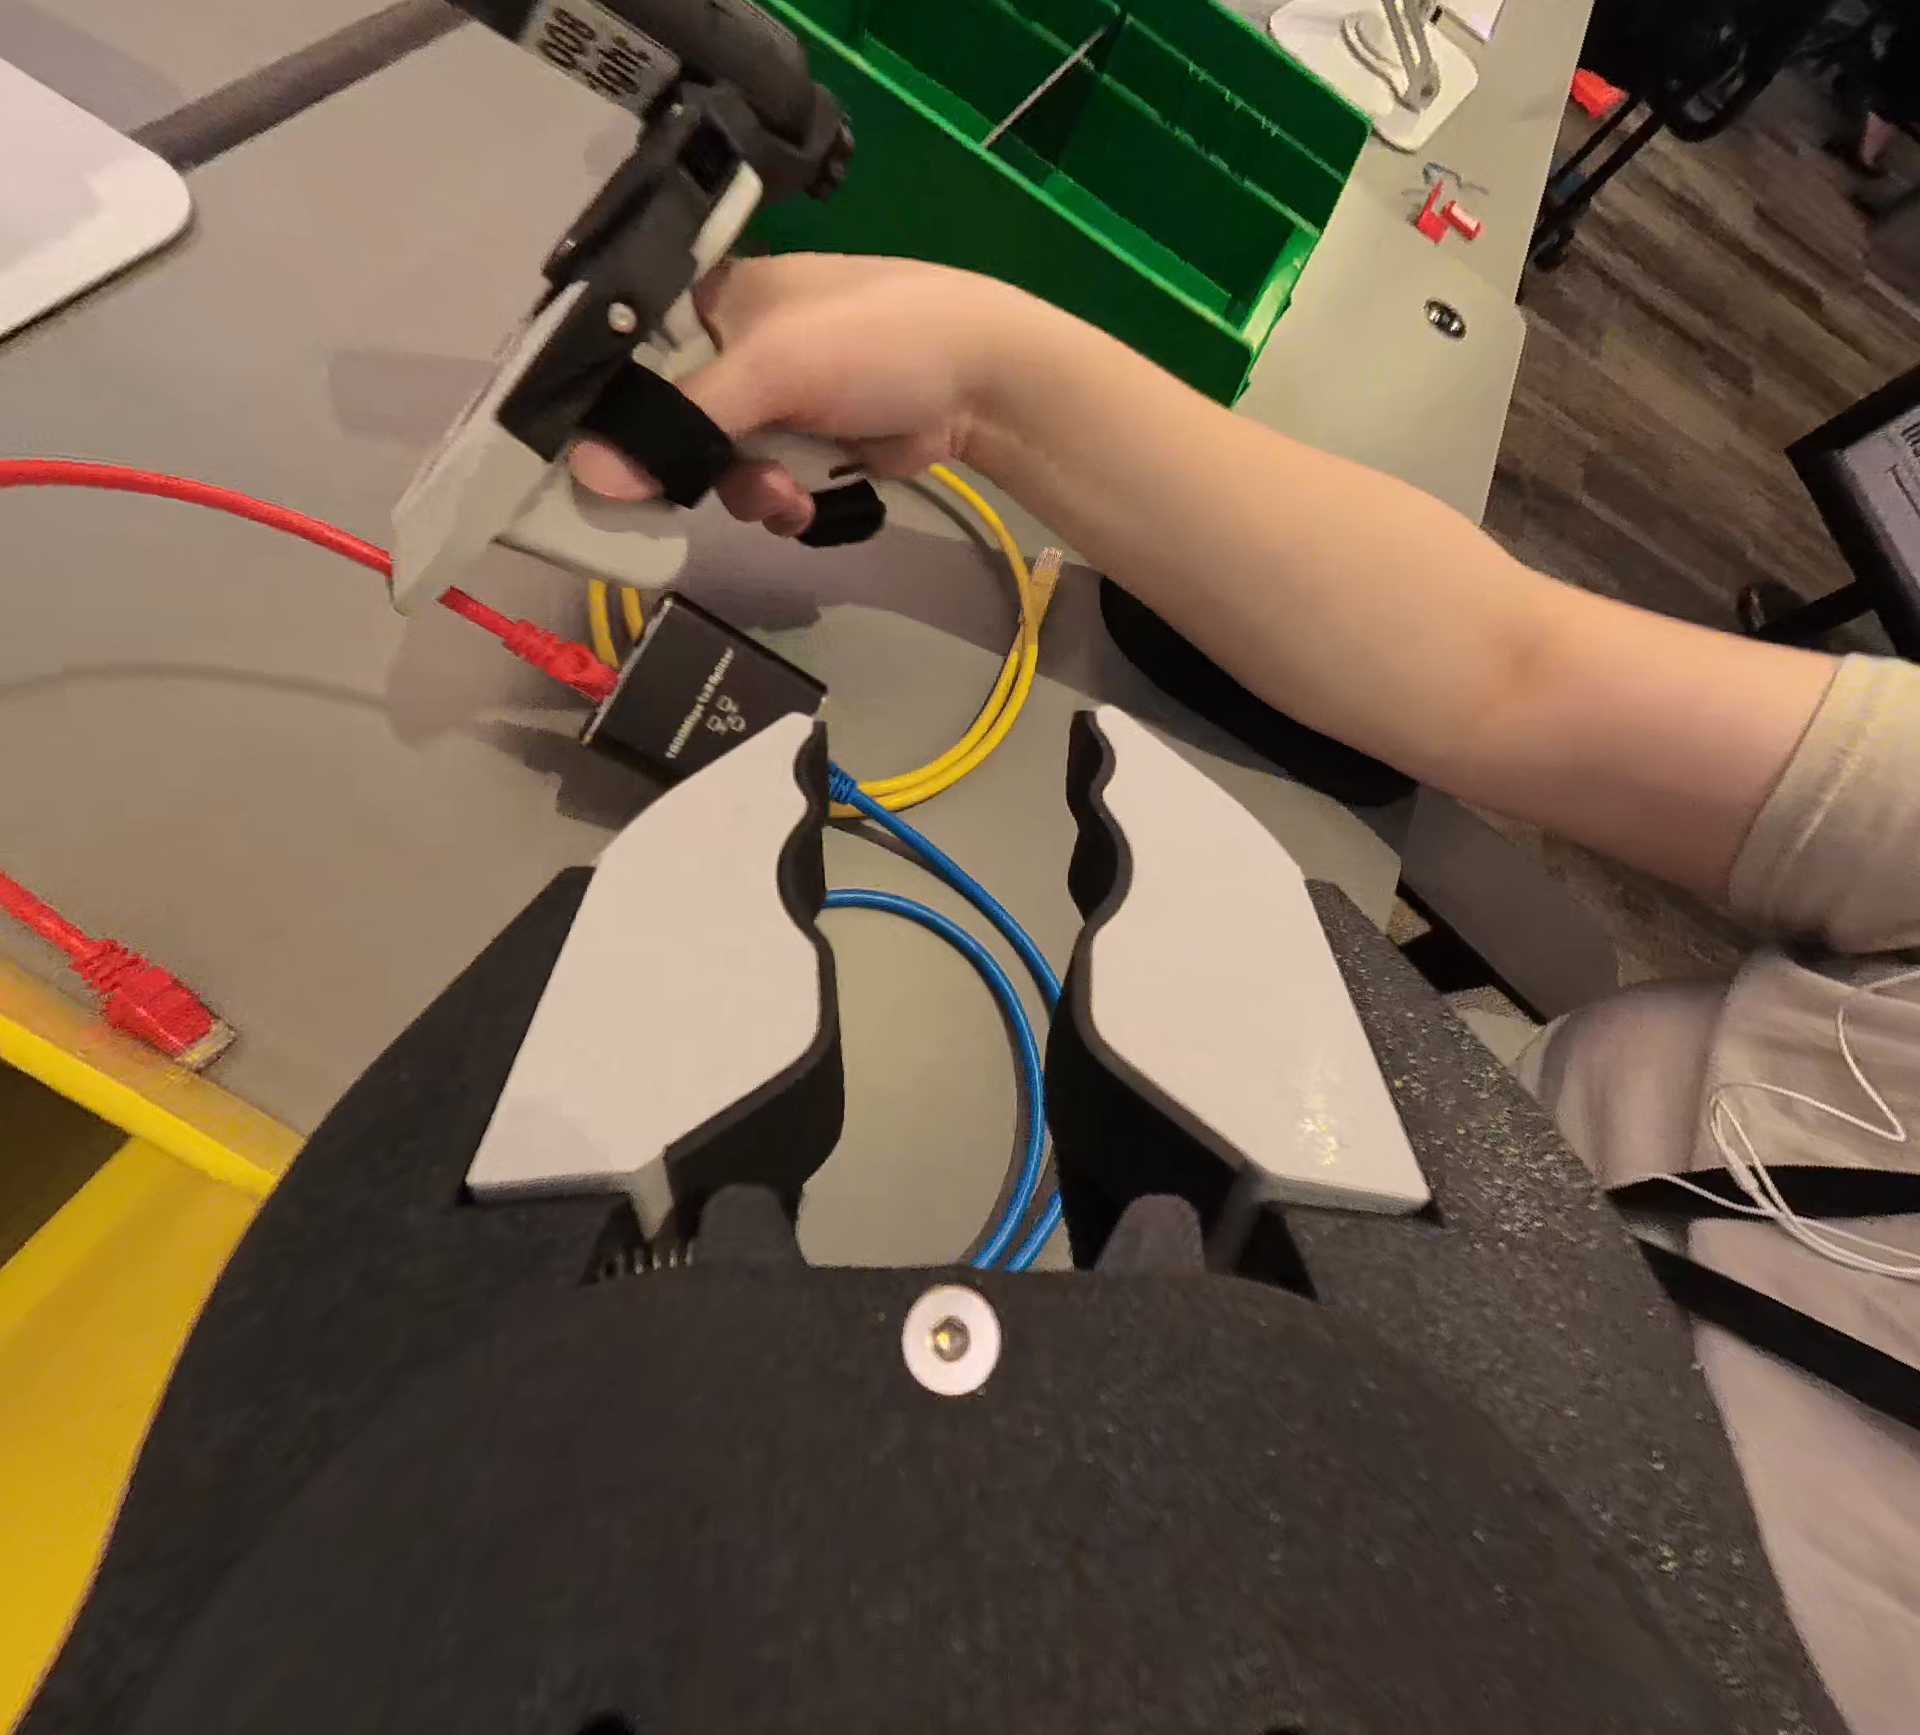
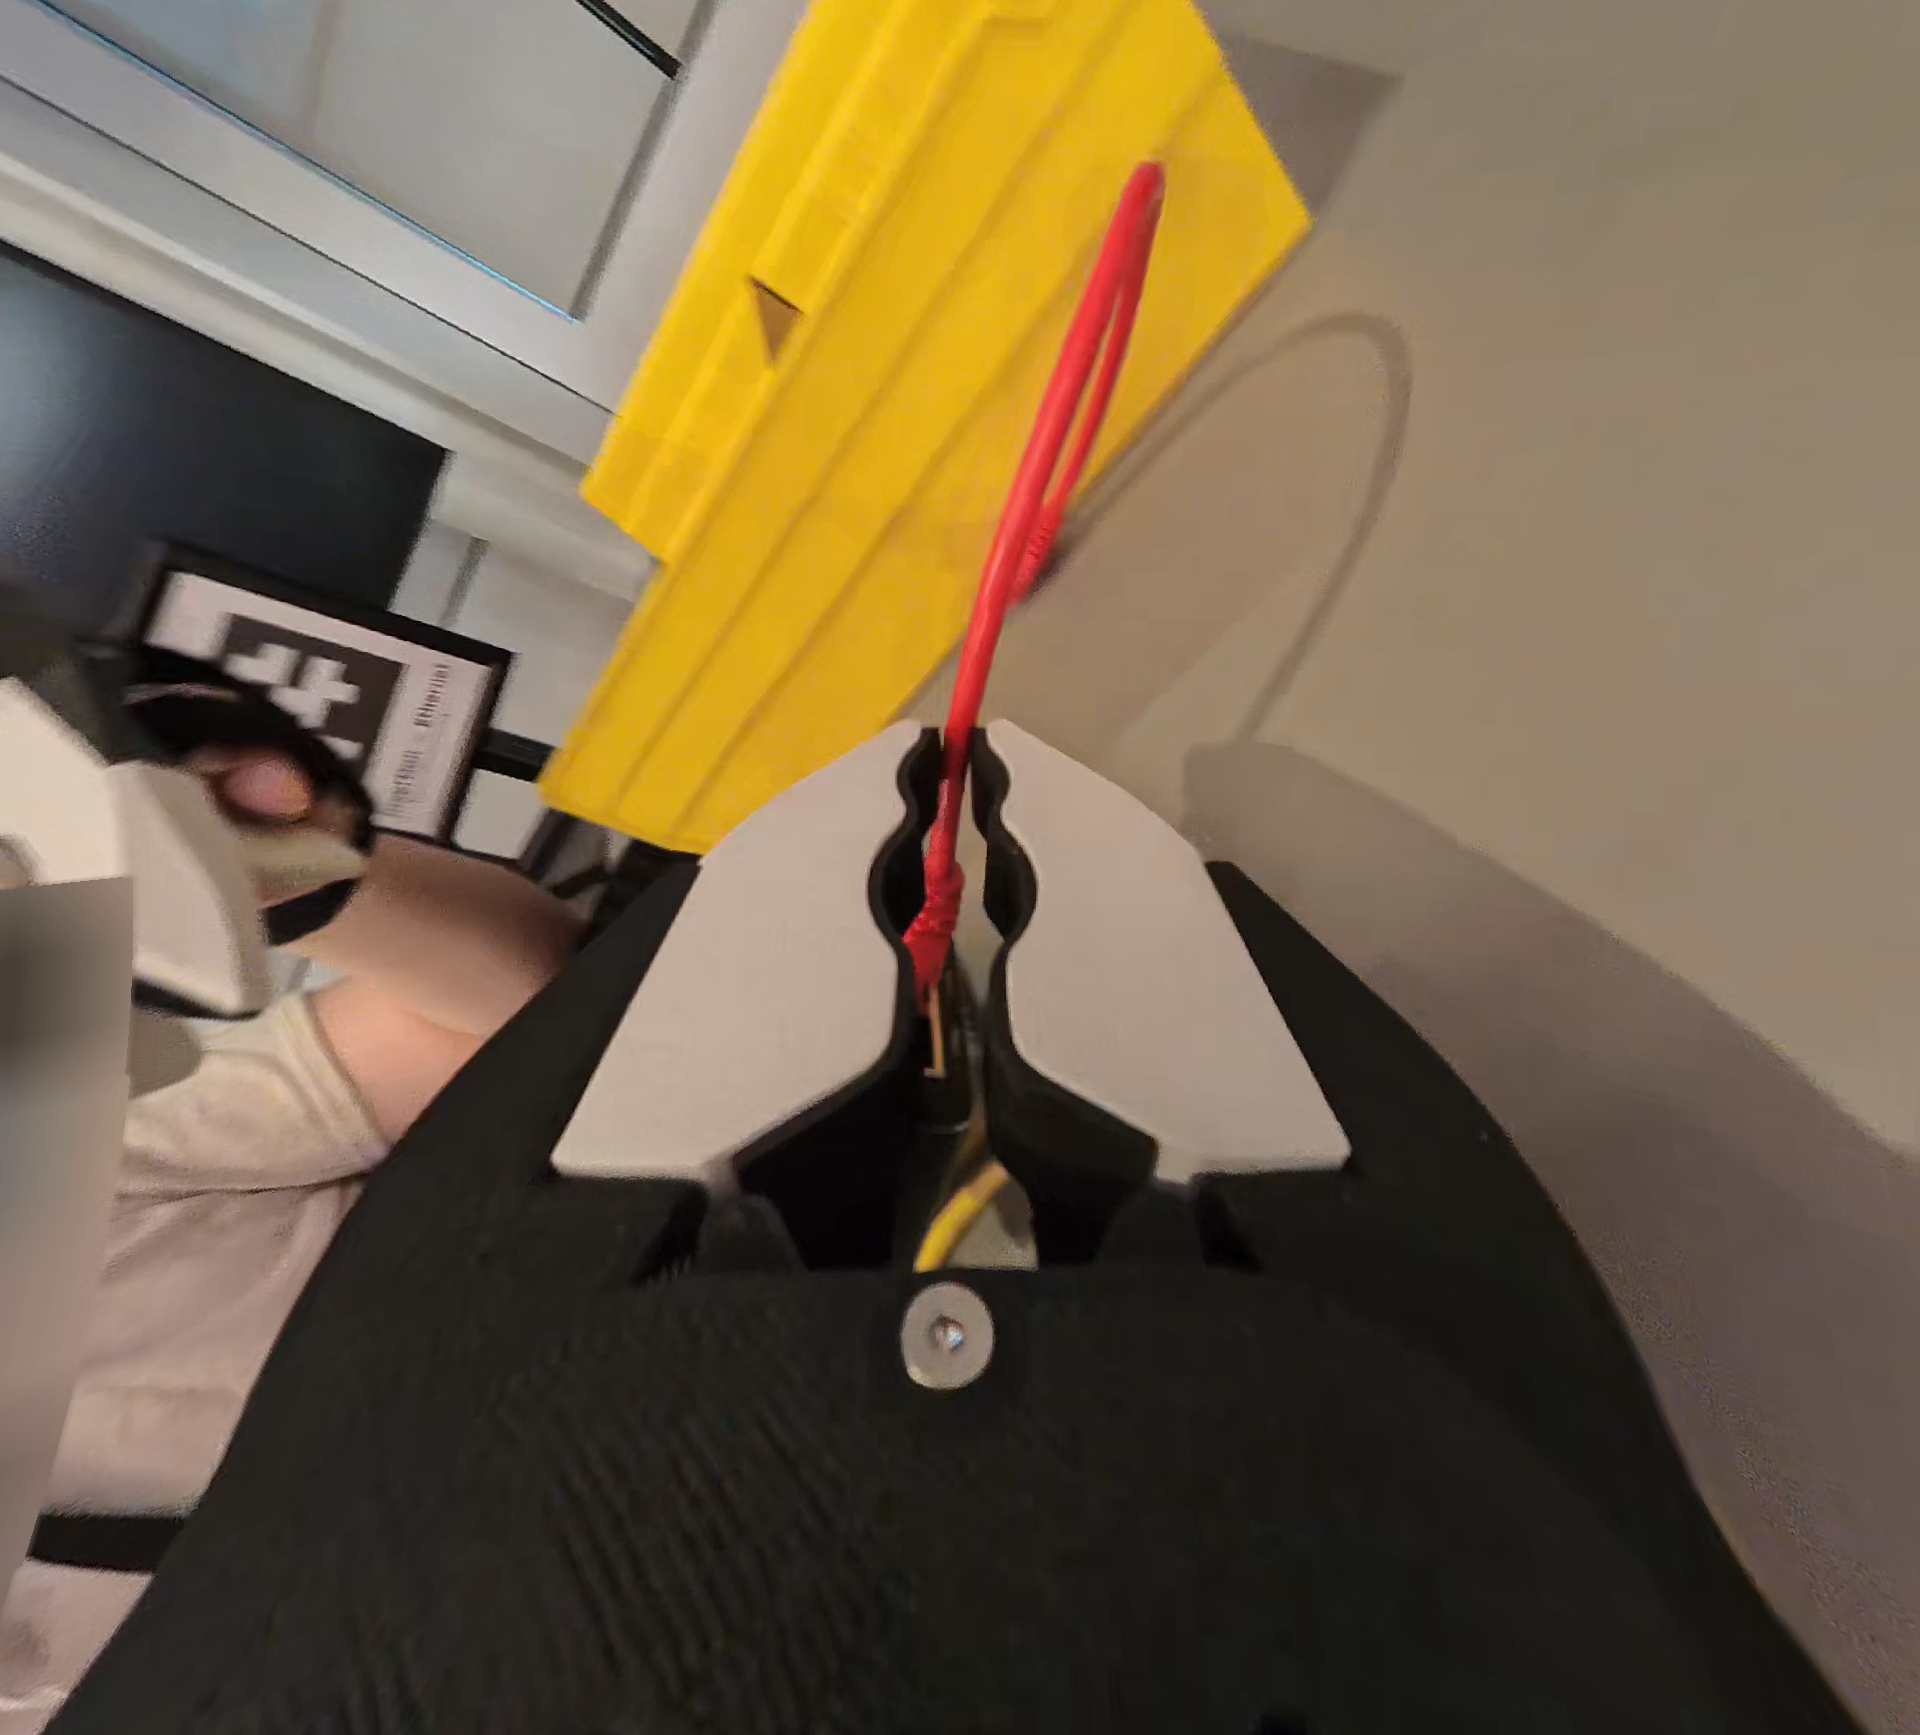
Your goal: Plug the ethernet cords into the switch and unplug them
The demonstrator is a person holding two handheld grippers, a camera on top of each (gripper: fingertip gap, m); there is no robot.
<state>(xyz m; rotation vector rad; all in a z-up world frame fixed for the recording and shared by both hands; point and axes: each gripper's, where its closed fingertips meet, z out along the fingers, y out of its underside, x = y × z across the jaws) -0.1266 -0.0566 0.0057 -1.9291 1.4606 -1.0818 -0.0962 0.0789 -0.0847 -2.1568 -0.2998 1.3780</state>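
Note:
In the left wrist view a small black switch (image 1: 707, 688) lies on the grey table (image 1: 260, 781). A red ethernet cord (image 1: 312, 527) is plugged into its left end, and a blue cord (image 1: 940, 854) leaves its near end. My left gripper (image 1: 948, 735) is open just behind the switch. The blue cord runs between its fingers, and the pads do not press on it. My right gripper (image 1: 416, 579) is shut on the red cord a little way back from the switch. In the right wrist view its pads (image 2: 961, 750) pinch the red cord (image 2: 1039, 459) just behind the plug boot (image 2: 935, 922).
A yellow cord (image 1: 997, 698) lies coiled behind the switch with its plug (image 1: 1044, 568) loose. The red cord's other plug (image 1: 145, 999) rests by a yellow bin (image 1: 94, 1197), which also shows in the right wrist view (image 2: 914, 335). A green divided bin (image 1: 1039, 106) stands at the back. A person's arm (image 1: 1299, 542) crosses the table.

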